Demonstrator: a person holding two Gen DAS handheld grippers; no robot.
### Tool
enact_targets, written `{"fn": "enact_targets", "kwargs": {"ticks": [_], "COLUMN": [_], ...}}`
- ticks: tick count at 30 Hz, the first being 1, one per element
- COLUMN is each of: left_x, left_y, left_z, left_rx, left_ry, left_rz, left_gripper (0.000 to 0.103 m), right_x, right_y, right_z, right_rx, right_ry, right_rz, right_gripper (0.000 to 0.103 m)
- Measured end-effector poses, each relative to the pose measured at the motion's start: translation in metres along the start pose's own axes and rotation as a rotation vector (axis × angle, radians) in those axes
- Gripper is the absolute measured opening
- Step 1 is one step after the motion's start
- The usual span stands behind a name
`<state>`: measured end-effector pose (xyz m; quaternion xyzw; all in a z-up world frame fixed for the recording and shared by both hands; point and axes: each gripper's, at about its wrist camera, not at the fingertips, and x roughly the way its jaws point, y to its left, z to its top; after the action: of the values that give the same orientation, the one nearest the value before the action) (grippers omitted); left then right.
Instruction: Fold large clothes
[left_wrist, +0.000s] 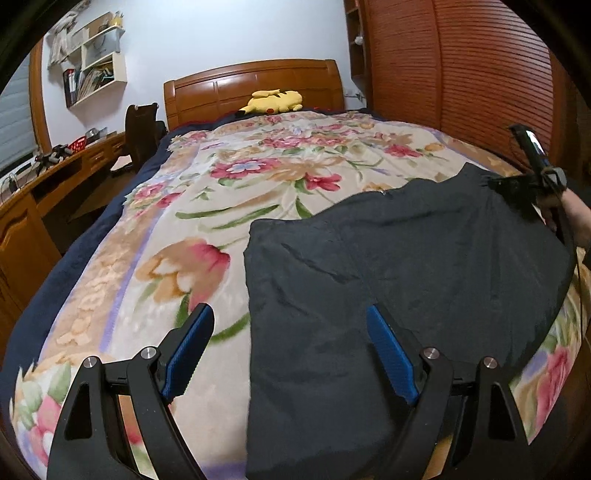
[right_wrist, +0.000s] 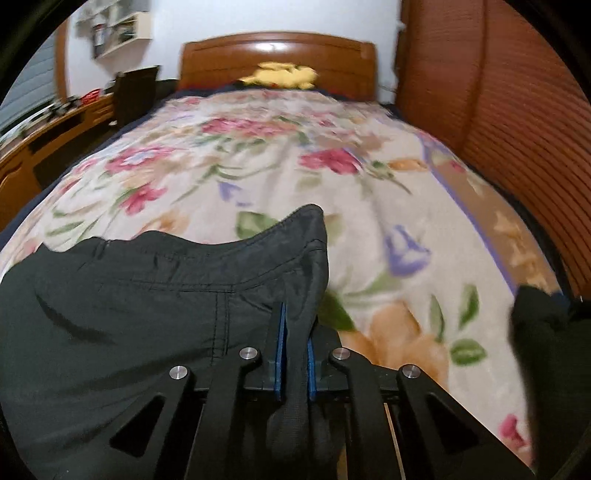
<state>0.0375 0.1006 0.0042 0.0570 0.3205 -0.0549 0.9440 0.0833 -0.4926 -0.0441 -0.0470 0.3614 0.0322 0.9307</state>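
Lying flat near the foot edge of the floral-blanketed bed (left_wrist: 258, 166), the dark, thin, quilted-looking fabric garment (left_wrist: 406, 266) looks soft, light and limp, likely to sag and slide when lifted; the right gripper (right_wrist: 294, 354) pinches a bunched hem corner between its pads; the left gripper (left_wrist: 291, 350) hangs spread over the opposite side edge; seams and corners seem the surest holds

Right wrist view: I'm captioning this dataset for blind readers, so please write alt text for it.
The right hand-held gripper is shut on a raised edge of a black garment, which spreads to the left over a floral blanket. Beyond stand a wooden headboard and a blurred yellow plush toy.
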Motion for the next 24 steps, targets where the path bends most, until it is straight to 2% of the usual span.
{"fn": "enact_targets", "kwargs": {"ticks": [2, 4, 6, 8, 10, 11, 17, 24], "left_x": [-0.005, -0.012, -0.018, -0.025, -0.031, -0.034, -0.045, -0.047], "left_y": [-0.002, -0.005, -0.010, -0.014, -0.017, -0.019, -0.027, -0.032], "left_z": [-0.002, -0.005, -0.008, -0.010, -0.013, -0.014, -0.018, -0.027], "left_rx": [-0.003, -0.005, -0.004, -0.005, -0.009, -0.010, -0.004, -0.001], "left_ry": [-0.005, -0.012, -0.015, -0.021, -0.029, -0.034, -0.046, -0.035], "left_rz": [-0.009, -0.019, -0.026, -0.036, -0.045, -0.049, -0.062, -0.066], "left_gripper": [0.085, 0.085, 0.085, 0.085, 0.085, 0.085, 0.085, 0.085], "right_x": [0.005, -0.002, -0.014, -0.027, -0.044, -0.053, -0.091, -0.107], "right_y": [0.006, 0.013, 0.016, 0.018, 0.020, 0.024, 0.054, 0.094], "right_z": [-0.003, -0.007, -0.009, -0.008, -0.013, -0.017, -0.054, -0.097], "right_rx": [-0.014, -0.038, -0.039, -0.041, -0.042, -0.043, -0.094, -0.187], "right_ry": [0.039, 0.026, 0.008, -0.015, -0.048, -0.064, -0.095, -0.094], "right_rz": [-0.020, -0.046, -0.067, -0.049, -0.014, 0.000, 0.099, 0.207], "right_gripper": [0.009, 0.012, 0.023, 0.046, 0.062, 0.067, 0.067, 0.067]}}
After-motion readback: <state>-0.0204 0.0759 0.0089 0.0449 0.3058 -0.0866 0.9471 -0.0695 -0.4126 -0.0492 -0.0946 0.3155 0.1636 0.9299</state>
